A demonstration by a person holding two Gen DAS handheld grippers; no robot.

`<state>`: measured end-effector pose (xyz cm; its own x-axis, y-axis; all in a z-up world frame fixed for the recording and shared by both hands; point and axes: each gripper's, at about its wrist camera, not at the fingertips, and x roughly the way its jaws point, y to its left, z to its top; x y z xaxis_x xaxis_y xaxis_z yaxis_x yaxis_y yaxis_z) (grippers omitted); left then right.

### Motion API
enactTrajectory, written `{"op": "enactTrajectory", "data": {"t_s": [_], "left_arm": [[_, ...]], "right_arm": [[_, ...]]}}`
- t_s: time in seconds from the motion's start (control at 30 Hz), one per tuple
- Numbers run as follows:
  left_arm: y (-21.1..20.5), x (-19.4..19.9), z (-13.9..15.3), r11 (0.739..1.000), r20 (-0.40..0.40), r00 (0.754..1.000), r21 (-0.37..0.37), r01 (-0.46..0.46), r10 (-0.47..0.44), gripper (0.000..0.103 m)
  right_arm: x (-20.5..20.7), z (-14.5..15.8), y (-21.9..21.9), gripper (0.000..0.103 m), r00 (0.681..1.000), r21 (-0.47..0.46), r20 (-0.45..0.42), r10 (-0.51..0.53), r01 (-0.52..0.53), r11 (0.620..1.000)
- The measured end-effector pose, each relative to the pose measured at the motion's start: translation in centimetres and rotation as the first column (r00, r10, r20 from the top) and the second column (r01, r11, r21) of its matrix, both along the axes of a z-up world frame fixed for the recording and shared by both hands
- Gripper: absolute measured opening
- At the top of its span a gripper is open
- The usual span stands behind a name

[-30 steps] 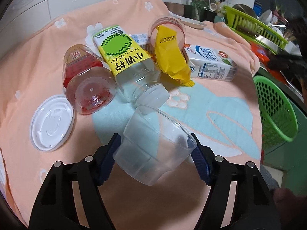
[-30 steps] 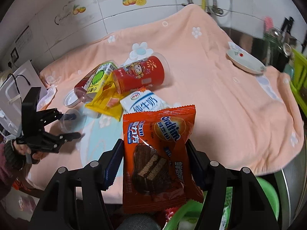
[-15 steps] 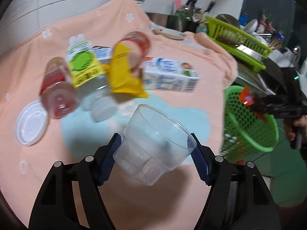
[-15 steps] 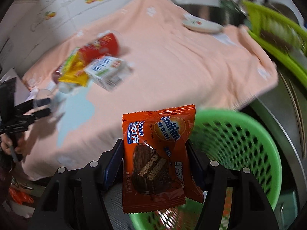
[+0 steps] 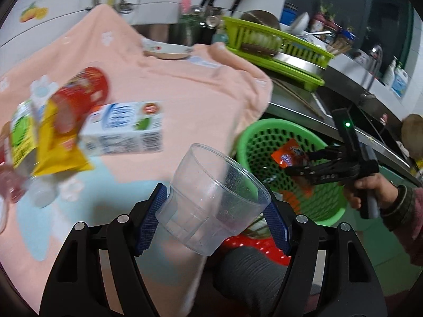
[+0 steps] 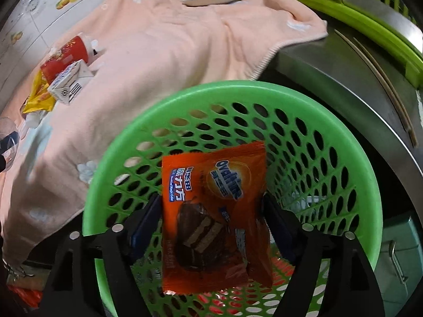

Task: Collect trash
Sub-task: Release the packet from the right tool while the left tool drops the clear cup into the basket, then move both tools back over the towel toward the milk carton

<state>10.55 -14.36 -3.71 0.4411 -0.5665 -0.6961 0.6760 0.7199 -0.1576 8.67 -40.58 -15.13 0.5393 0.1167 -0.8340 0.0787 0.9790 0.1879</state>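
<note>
Dim indoor light, heavy fisheye bending with dark corners, and motion blur at left.

Left gripper (image 5: 215,219) clamped shut, right gripper (image 6: 211,220) clamped shut, both held forward

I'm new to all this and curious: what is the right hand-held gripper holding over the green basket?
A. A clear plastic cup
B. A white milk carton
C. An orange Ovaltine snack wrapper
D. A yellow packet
C: the right wrist view shows the right hand-held gripper clamped on the orange Ovaltine wrapper above the green basket; the clear cup is in the left hand-held gripper.
</note>
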Motion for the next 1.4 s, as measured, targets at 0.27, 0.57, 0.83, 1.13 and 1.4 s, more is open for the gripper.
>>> {"op": "enactTrajectory", "data": {"t_s": [0.27, 0.57, 0.83, 1.13, 1.4], "left_arm": [[-6.4, -0.4, -1.1, 0.996, -0.021, 0.997, 0.028, 0.079, -0.079, 0.07], [-12.1, -0.3, -2.7, 0.988, -0.07, 0.989, 0.066, 0.137, -0.132, 0.071], [-16.7, 0.0, -4.6, 0.978, -0.115, 0.981, 0.119, 0.169, -0.155, 0.071], [-21.7, 0.4, -6.8, 0.965, -0.151, 0.973, 0.17, 0.199, -0.174, 0.08], [-21.6, 0.8, -7.0, 0.973, -0.168, 0.975, 0.157, 0.17, -0.144, 0.095]], "right_arm": [[-2.1, 0.4, -2.4, 0.084, 0.999, 0.014, 0.049, -0.013, 0.012, 1.0], [-5.1, 2.7, -3.5, 0.089, 0.991, 0.023, 0.136, -0.013, 0.01, 1.0], [-8.4, 4.2, -4.4, 0.091, 0.979, -0.017, 0.205, -0.018, 0.022, 1.0], [-11.2, 3.8, -6.1, 0.091, 0.973, -0.024, 0.224, -0.064, 0.071, 0.997], [-12.0, 3.1, -7.2, 0.092, 0.971, 0.027, 0.218, -0.099, 0.095, 0.995]]}}
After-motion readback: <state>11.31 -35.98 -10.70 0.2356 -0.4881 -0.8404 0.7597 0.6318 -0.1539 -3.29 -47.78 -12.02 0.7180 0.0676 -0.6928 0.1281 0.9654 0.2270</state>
